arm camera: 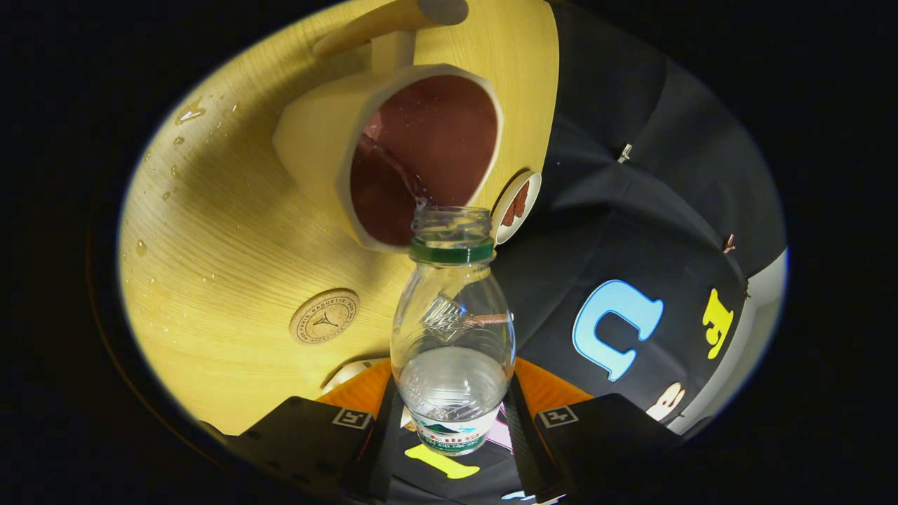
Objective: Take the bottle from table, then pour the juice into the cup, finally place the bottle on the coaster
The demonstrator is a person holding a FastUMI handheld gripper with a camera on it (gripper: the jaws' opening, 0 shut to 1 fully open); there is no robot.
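Observation:
My gripper (452, 421) is shut on a clear plastic bottle (452, 337) with a green neck ring and no cap. The bottle is tipped over, its open mouth right at the rim of a pale cup (316, 140) with a dark red inside. A thin stream of liquid runs from the mouth into the cup, where liquid has pooled. A little clear liquid stays in the bottle. A round cork coaster (324, 316) lies on the wooden table (224, 231), beside the bottle and nearer to me than the cup. The view is rolled, so the table looks tilted.
A small round white dish (515, 207) with a brown pattern sits at the table's edge beside the cup. Water drops (189, 112) dot the wood beyond the cup. A wooden handle-like piece (393, 17) lies behind the cup. Past the table edge hangs the booth's black cloth.

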